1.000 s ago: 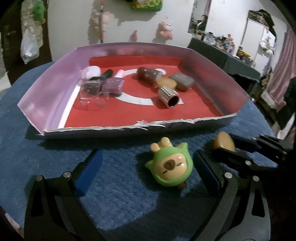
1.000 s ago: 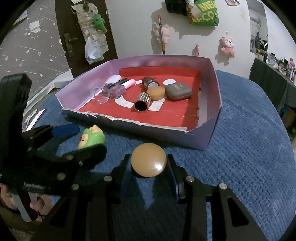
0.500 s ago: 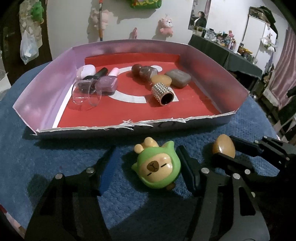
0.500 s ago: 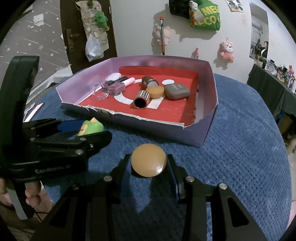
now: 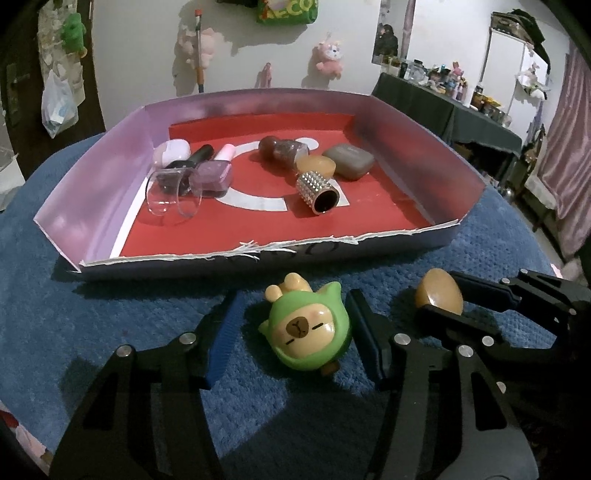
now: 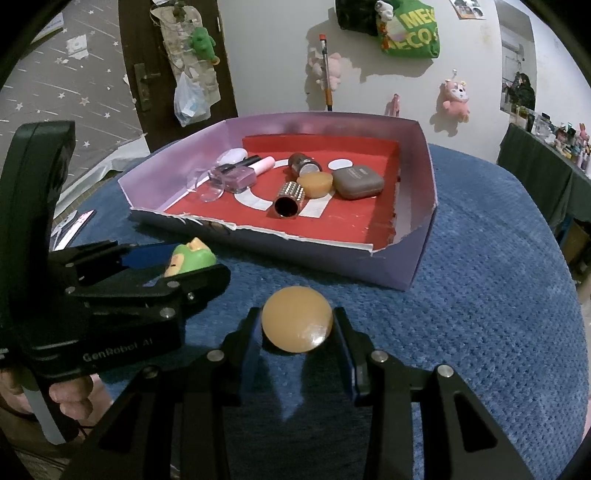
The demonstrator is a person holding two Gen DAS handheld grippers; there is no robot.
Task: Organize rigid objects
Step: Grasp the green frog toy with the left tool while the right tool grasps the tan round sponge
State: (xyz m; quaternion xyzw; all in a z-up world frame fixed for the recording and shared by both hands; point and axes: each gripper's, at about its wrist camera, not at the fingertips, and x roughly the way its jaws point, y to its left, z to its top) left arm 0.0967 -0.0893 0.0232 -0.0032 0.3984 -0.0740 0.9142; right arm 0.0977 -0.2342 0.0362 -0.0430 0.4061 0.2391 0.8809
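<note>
While the left hand-held gripper (image 5: 291,332) is closing around the toy (image 5: 308,338) on the tabletop (image 5: 110,325), not yet gripping it, the right hand-held gripper (image 6: 297,332) is clamping the disc (image 6: 297,319); beyond, the tray (image 5: 266,254) is holding bottles.

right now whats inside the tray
In the tray: nail polish, clear cup, studded tube, grey case, amber puck. Whatever lies under them is hidden.

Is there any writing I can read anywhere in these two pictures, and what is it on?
"GenRobot AI": on the body of the black left gripper.
"MEC" above "ECO", cut off: on the green bag hanging on the wall.
Grey rounded case in the purple cardboard tray: lettering too small to read.
</note>
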